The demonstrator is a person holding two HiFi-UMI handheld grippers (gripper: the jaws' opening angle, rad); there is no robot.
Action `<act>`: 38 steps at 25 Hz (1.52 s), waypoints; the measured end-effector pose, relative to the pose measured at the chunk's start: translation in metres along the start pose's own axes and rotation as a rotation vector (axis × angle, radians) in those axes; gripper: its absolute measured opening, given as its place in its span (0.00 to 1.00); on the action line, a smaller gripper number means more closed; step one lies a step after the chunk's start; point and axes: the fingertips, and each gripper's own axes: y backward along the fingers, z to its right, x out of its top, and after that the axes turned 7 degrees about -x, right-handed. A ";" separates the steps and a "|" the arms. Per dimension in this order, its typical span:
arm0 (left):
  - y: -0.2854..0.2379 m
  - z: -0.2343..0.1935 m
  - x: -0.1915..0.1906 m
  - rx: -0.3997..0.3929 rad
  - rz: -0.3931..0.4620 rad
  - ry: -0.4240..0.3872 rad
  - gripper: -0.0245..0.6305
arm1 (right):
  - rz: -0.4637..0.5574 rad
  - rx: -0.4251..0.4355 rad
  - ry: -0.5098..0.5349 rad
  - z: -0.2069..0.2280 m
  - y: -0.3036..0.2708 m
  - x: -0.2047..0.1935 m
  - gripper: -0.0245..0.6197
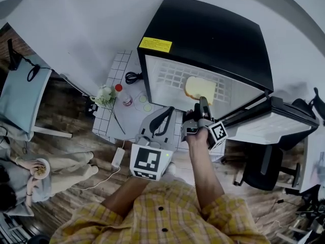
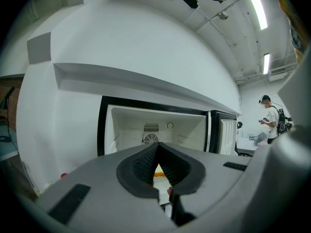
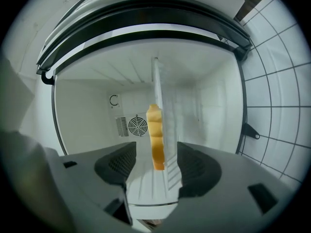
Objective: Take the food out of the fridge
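Observation:
A black fridge (image 1: 203, 34) stands open, and a slice of yellow bread (image 1: 199, 89) lies on its white wire shelf (image 1: 170, 78). My right gripper (image 1: 203, 107) is at the mouth of the fridge, just short of the bread, with its jaws open. In the right gripper view the gripper (image 3: 153, 166) frames the bread (image 3: 155, 140) and the shelf (image 3: 164, 130) edge-on, with nothing touching the pads. My left gripper (image 1: 163, 117) hangs back in front of the fridge, shut and empty. In the left gripper view its pads (image 2: 146, 161) meet below the fridge interior (image 2: 150, 125).
The fridge door (image 1: 277, 121) swings open to the right, above an office chair (image 1: 264, 166). A white gridded surface (image 1: 119, 65) left of the fridge holds flowers (image 1: 104, 94), a red-capped bottle (image 1: 123, 96) and a black cable (image 1: 133, 77). A person (image 2: 269, 123) stands far right.

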 end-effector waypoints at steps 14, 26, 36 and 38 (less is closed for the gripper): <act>-0.007 -0.002 -0.016 0.016 -0.048 0.013 0.05 | -0.003 -0.008 -0.036 0.006 -0.022 0.011 0.27; -0.005 -0.006 -0.015 0.032 -0.042 0.034 0.05 | -0.037 0.047 -0.017 -0.024 -0.007 0.003 0.18; 0.002 0.001 -0.014 0.030 -0.031 0.046 0.05 | -0.099 0.077 0.123 -0.059 0.036 -0.023 0.18; 0.003 0.001 -0.013 0.033 -0.027 0.049 0.05 | -0.106 0.069 0.172 -0.065 0.044 -0.030 0.18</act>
